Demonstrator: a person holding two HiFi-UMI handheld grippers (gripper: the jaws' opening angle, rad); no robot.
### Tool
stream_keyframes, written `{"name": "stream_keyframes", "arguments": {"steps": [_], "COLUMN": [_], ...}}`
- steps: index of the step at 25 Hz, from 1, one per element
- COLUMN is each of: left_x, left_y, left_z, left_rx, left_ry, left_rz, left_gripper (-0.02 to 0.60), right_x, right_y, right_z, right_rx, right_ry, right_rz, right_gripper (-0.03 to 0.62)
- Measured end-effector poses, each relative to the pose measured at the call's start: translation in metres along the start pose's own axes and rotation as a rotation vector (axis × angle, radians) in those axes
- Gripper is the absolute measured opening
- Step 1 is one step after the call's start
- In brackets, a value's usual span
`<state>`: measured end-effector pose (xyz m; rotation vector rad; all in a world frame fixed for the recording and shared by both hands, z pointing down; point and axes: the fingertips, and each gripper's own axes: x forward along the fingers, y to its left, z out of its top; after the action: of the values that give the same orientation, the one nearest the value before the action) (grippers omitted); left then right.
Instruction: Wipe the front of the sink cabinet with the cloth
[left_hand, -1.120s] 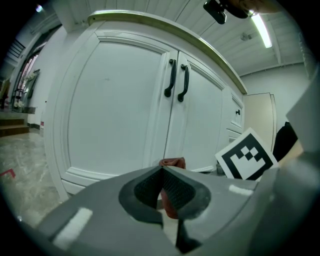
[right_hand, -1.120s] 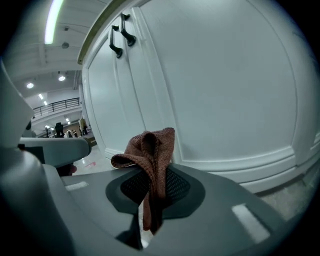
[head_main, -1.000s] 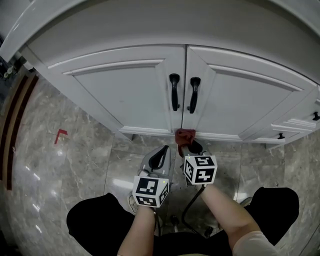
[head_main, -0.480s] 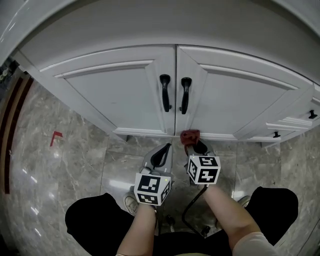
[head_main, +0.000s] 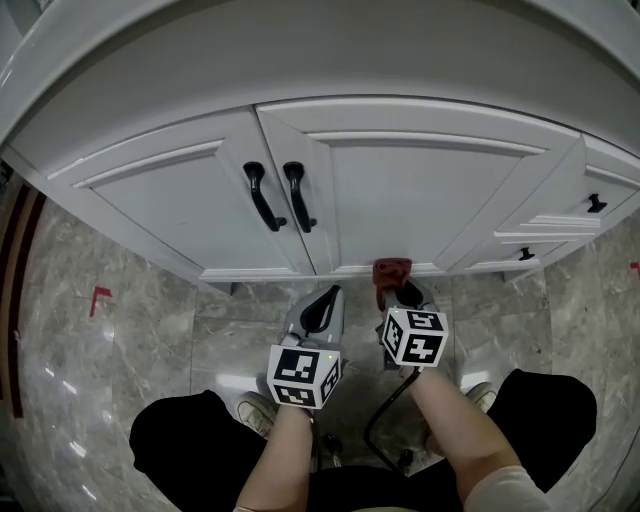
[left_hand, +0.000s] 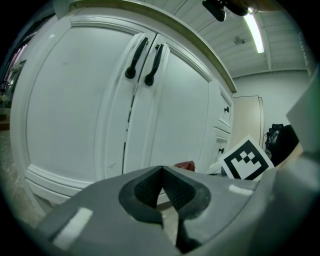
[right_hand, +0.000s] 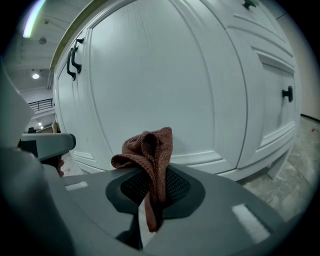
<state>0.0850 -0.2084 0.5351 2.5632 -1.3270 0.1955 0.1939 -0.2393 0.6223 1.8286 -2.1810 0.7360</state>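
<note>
Right tool (right_hand: 150, 186) clamped on the reddish cloth (right_hand: 148, 148) near the sink cabinet's (head_main: 400, 190) foot, left tool (left_hand: 161, 182) together, empty.

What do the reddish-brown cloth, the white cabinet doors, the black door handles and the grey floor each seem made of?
The reddish-brown cloth: matt woven or knitted fabric; coarse ribbed texture shows. The white cabinet doors: probably painted wood or board, satin; smooth moulded panels. The black door handles: likely metal; glossy highlights. The grey floor: polished marble-look tile; veins, reflections.

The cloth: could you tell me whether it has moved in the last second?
Yes: the cloth has shifted rightward, away from the black door handles, along the cabinet bottom edge.
</note>
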Motion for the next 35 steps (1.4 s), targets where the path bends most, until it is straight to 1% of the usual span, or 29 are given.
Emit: {"name": "stream_keyframes", "arguments": {"steps": [2,8,11,14,17,20,24,28,32,35], "left_x": [0.005,0.014,0.017,0.021,0.027,0.031,0.030,0.021,-0.003,-0.034], "left_y": [-0.006,-0.024,-0.029,-0.036,-0.050,-0.068,-0.085,-0.091,-0.087,-0.078], "left_z": [0.000,-0.008,-0.013,-0.012,-0.014,-0.019,-0.021,-0.011,0.022,0.061], "left_rx": [-0.005,0.032,0.030,0.021,0.024,0.032,0.039,0.043,0.079,0.111], "left_ry": [-0.001,0.023,0.033,0.025,0.028,0.038,0.041,0.026,-0.037,-0.125], "left_rz": [-0.006,-0.020,-0.028,-0.037,-0.067,-0.106,-0.142,-0.149,-0.134,-0.098], "left_gripper": [0.001,0.001,0.001,0.001,0.001,0.001,0.001,0.001,0.000,0.001], "right_x": [-0.005,-0.019,-0.026,-0.036,-0.048,-0.060,-0.075,-0.093,-0.118,-0.143], "right_y": [-0.015,-0.060,-0.079,-0.099,-0.115,-0.123,-0.119,-0.100,-0.061,-0.020], "right_z": [0.002,0.009,0.011,0.012,0.013,0.014,0.012,0.016,0.045,0.079], "right_rx": [0.015,0.086,0.110,0.133,0.148,0.152,0.127,0.054,-0.029,-0.108], "right_ry": [-0.005,-0.027,-0.040,-0.050,-0.064,-0.083,-0.098,-0.113,-0.177,-0.265], "right_rz": [-0.022,-0.096,-0.134,-0.178,-0.218,-0.238,-0.233,-0.203,-0.147,-0.099], "right_gripper": [0.081,0.081,0.080,0.080,0.080,0.080,0.080,0.080,0.080,0.080]}}
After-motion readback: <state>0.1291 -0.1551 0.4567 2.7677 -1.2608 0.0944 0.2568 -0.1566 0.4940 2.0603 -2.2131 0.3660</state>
